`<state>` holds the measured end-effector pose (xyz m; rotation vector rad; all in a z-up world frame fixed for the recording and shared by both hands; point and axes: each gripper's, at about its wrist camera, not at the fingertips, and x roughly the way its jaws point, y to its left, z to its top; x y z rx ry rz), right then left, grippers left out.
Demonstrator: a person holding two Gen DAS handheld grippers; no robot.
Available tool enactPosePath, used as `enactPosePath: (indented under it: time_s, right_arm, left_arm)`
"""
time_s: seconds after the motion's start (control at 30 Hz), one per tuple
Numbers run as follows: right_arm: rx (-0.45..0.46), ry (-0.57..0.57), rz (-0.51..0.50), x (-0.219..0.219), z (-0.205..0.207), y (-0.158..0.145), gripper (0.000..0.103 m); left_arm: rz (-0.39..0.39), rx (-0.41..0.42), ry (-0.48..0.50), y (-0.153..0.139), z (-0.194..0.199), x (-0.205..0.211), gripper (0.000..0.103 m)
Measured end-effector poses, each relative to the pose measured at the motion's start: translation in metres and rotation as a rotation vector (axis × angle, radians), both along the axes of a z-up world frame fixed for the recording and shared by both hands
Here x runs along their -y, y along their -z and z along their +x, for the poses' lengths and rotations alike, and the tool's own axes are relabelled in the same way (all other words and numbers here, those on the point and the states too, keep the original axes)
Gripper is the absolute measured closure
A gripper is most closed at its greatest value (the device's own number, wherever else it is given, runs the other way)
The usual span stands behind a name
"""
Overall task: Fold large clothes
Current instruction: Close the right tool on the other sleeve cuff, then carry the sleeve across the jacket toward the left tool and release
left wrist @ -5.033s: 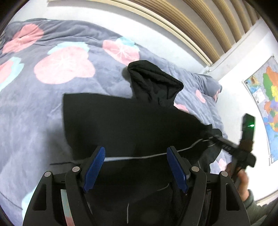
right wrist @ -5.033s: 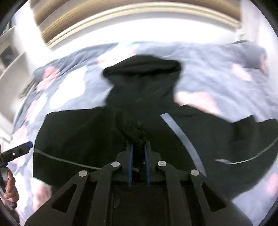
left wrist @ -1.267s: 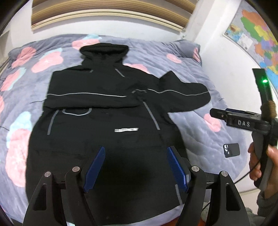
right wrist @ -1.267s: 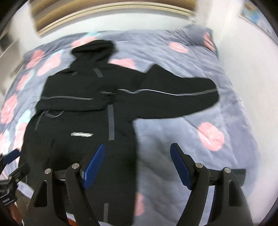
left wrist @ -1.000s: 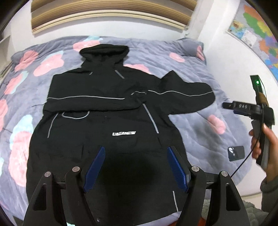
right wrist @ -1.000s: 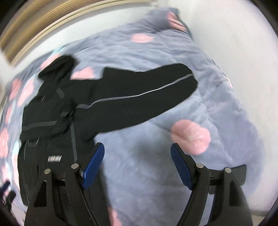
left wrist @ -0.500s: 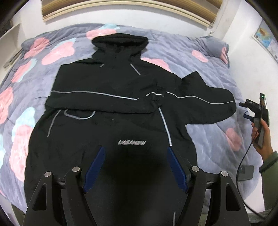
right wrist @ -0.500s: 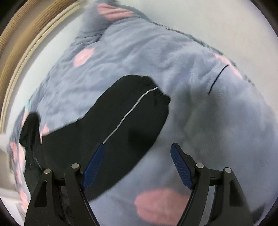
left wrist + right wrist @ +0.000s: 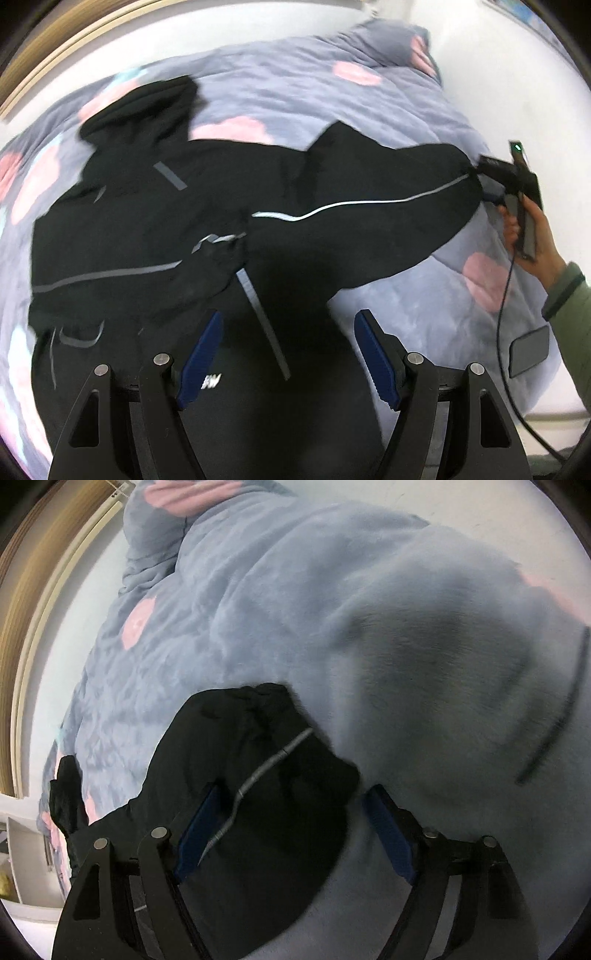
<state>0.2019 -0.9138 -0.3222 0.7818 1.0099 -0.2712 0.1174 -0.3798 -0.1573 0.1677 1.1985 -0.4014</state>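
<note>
Since half a second ago the right tongs [image 9: 291,834] have dropped over the cuff of the black jacket [image 9: 207,236] spread on the bed [image 9: 424,110] — both tongs gape open, left tongs [image 9: 288,354] idle — a shallow pinch could snag quilt, or slip.

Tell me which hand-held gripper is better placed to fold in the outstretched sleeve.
Right. The right hand-held gripper is open with the sleeve cuff end between its fingers. The left hand-held gripper hovers open above the hoodie body, away from that cuff.
</note>
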Motion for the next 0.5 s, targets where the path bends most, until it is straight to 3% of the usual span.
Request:
enactPosePath:
  time_s: [0.1, 0.17, 0.2, 0.23, 0.4, 0.5]
  right_arm:
    - [0.006, -0.051, -0.021, -0.011, 0.010, 0.000, 0.019]
    - [0.031, -0.104, -0.037, -0.025, 0.012, -0.006, 0.050]
    - [0.049, -0.133, -0.024, -0.030, 0.011, -0.010, 0.075]
    - [0.068, -0.141, -0.018, -0.034, 0.008, -0.015, 0.080]
    - [0.180, -0.165, -0.210, -0.067, -0.043, -0.089, 0.083]
    - [0.192, -0.100, -0.251, -0.065, -0.084, -0.111, 0.083]
  left_arm:
    - [-0.018, -0.021, 0.051, 0.008, 0.014, 0.023, 0.028]
    - [-0.036, -0.034, 0.078, 0.013, 0.025, 0.038, 0.028]
    - [-0.044, -0.037, 0.092, 0.016, 0.033, 0.046, 0.028]
    - [-0.049, -0.036, 0.102, 0.018, 0.037, 0.052, 0.028]
    - [-0.053, -0.008, 0.157, 0.030, 0.074, 0.088, 0.028]
    - [-0.065, -0.022, 0.188, 0.045, 0.094, 0.113, 0.028]
